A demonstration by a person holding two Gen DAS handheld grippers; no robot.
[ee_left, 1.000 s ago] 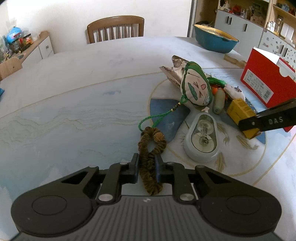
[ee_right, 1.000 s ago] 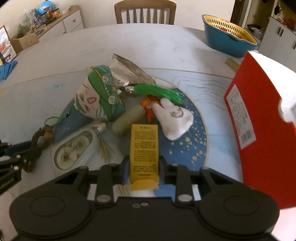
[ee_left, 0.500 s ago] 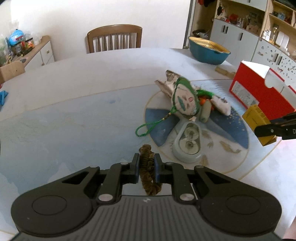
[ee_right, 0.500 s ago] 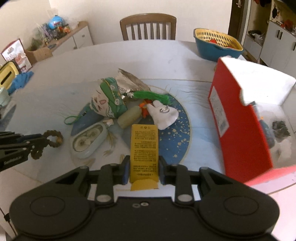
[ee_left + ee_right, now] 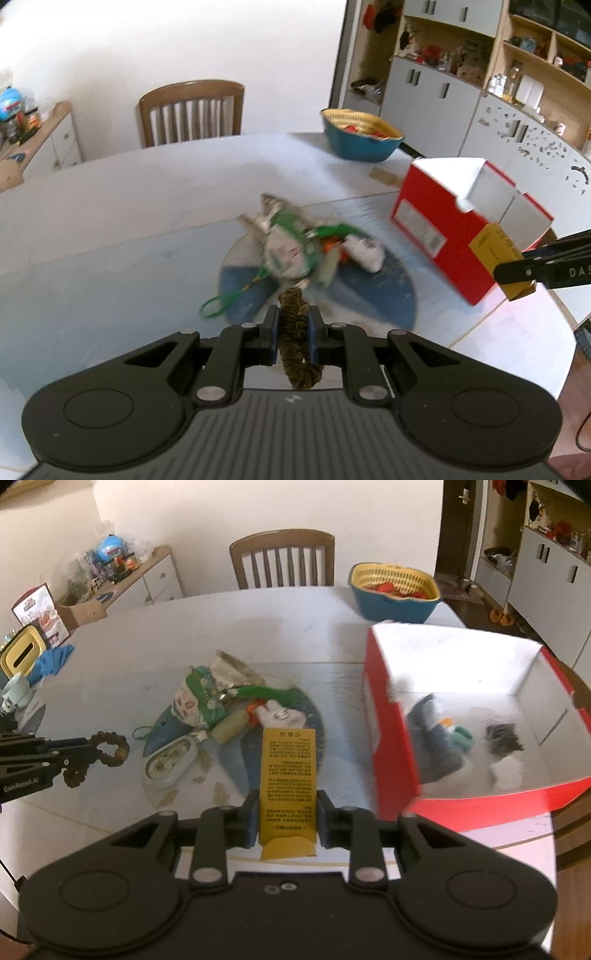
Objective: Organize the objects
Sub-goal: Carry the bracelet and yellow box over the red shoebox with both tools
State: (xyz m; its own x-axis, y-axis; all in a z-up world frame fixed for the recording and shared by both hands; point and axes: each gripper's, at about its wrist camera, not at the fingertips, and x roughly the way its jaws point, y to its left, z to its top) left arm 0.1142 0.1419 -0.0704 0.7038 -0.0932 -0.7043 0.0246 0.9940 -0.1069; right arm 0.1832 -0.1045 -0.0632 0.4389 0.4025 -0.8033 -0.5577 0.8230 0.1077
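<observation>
I have both tools loaded and lifted clear of the desk (image 5: 258, 620). My left tool (image 5: 291, 328) is pinching a brown beaded bracelet (image 5: 293, 332) between its fingers, the loop hanging in the air above the near edge of the pile; my right tool (image 5: 288, 812) is pinching a flat yellow box (image 5: 288, 775) by its near end, the box pointing out ahead over the desk, with the open red box (image 5: 391, 746) just to its right. As I judge it, the sorting is partly done: the red box already holds a few things, a dark bundle and some small bits I cannot make out through the blur. Left on the round blue mat (image 5: 303, 716) are a green-and-white face pouch (image 5: 194, 705), a crumpled silver wrapper (image 5: 231, 666), a green tassel (image 5: 258, 692), a white plush piece (image 5: 282, 716), a pale cylinder (image 5: 231, 727) and an oval pale case (image 5: 170, 762). I reckon both held items go into the red box next, then the pile.
</observation>
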